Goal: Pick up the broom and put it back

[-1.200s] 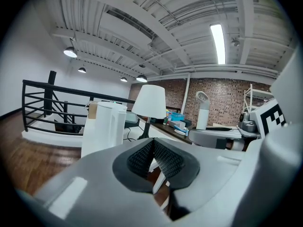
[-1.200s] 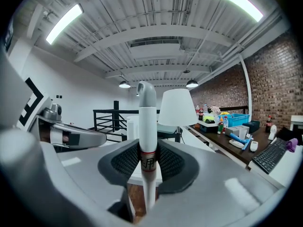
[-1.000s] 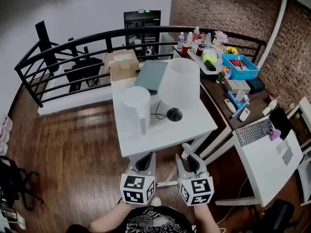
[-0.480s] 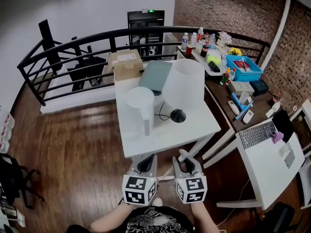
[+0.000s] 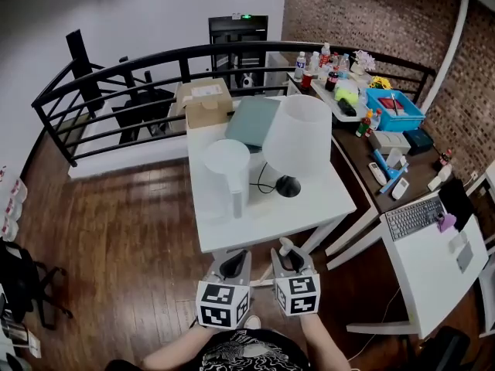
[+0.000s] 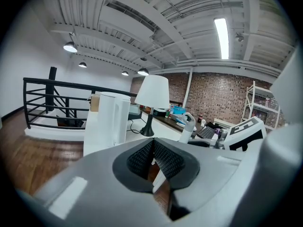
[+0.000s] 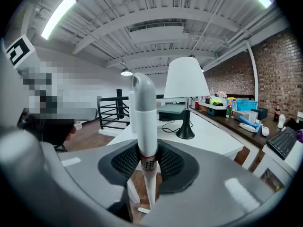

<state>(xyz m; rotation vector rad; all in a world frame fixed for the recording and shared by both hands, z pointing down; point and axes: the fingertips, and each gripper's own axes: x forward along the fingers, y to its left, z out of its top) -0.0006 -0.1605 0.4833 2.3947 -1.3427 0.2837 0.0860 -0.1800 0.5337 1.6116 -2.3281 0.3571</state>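
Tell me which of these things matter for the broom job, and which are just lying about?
Job in hand: broom; right gripper, clamped on its handle.
Lying about: lamp; white jug; cardboard box; keyboard; blue bin.

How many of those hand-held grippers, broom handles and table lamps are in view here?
Grippers: 2, the left gripper and the right gripper
Broom handle: 1, clamped in the right gripper
Table lamp: 1
Total: 4

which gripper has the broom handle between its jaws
The right gripper: its pads clamp the white broom handle. The left gripper has its jaws closed together on nothing.
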